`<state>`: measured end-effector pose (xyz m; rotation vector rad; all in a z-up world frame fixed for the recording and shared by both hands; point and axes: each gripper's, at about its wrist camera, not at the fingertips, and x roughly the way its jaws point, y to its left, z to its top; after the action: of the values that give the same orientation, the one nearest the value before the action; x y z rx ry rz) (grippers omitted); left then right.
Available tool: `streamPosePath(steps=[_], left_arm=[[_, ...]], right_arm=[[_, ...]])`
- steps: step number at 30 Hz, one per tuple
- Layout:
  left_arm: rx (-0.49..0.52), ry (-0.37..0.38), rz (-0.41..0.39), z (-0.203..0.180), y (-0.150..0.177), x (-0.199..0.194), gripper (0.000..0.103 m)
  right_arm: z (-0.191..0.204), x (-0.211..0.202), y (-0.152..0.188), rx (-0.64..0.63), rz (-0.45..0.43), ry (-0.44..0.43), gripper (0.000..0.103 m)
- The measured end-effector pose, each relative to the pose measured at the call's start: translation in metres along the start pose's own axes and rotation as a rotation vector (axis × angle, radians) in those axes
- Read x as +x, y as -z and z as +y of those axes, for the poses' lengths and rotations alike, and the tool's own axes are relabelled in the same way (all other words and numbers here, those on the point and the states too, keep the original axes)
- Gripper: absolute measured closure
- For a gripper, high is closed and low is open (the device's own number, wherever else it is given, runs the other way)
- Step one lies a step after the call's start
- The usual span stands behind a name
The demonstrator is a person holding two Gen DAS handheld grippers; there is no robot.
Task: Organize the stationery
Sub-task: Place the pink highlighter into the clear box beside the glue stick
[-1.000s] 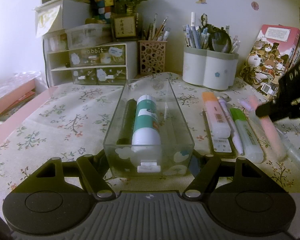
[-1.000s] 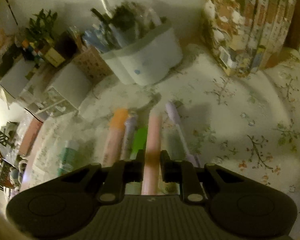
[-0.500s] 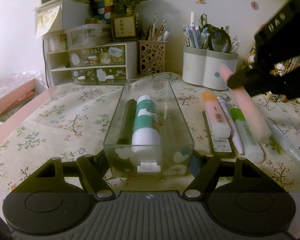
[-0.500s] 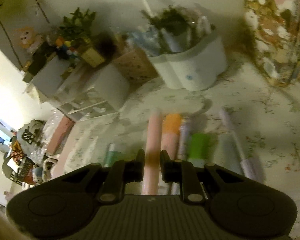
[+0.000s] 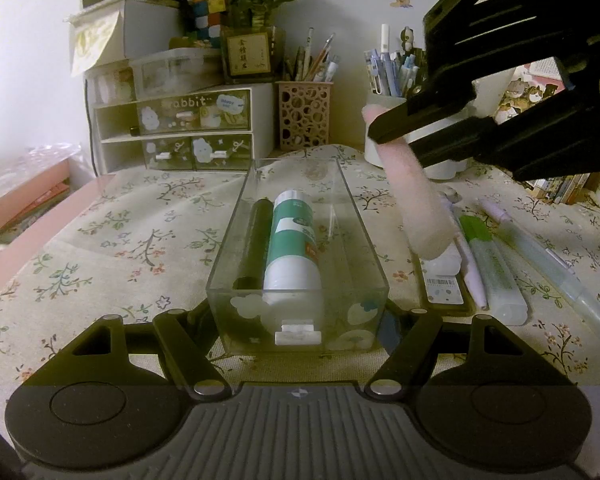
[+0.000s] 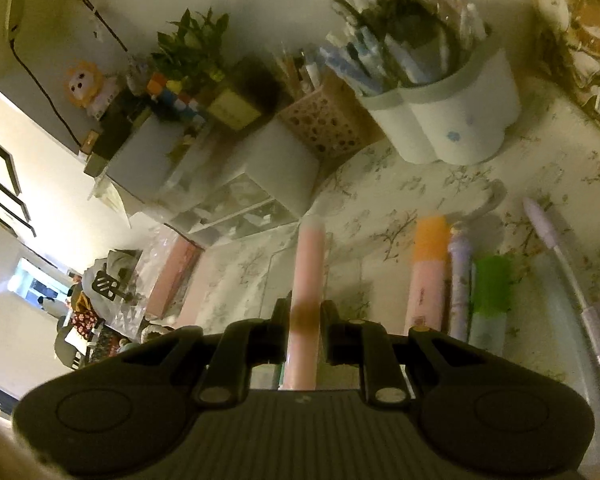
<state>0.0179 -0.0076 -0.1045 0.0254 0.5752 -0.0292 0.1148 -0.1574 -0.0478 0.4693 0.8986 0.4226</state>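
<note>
A clear plastic tray holds a green-and-white glue stick and a black pen. My left gripper is shut on the tray's near end. My right gripper is shut on a pink highlighter and holds it in the air, tilted, just right of the tray; the gripper and the highlighter also show in the left wrist view. On the cloth to the right lie an orange highlighter, a purple pen, a green highlighter and a clear pen.
At the back stand a white pen holder, a perforated pen cup, a small drawer unit and a plant. Books stand at the right. The flowered tablecloth covers the table.
My right gripper has lifted the pink highlighter off the cloth and carried it left, up toward the tray. The left gripper and tray have not moved.
</note>
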Motion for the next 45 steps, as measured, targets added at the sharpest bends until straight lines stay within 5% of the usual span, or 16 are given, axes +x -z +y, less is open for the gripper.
streamPosePath(steps=[9,20,26,45], left_arm=[[0.001,0.0,0.0,0.0,-0.001,0.0,0.03],[0.0,0.0,0.0,0.0,-0.001,0.0,0.03],[0.001,0.001,0.0,-0.001,-0.001,0.001,0.03],[0.001,0.001,0.0,-0.001,-0.001,0.001,0.03]], right_arm=[[0.014,0.014,0.003,-0.041,0.016,0.014,0.095],[0.035,0.033,0.011,-0.172,0.049,0.14,0.094],[0.03,0.021,0.01,-0.163,0.033,0.121,0.094],[-0.063,-0.044,-0.009,-0.01,-0.091,0.338,0.094]])
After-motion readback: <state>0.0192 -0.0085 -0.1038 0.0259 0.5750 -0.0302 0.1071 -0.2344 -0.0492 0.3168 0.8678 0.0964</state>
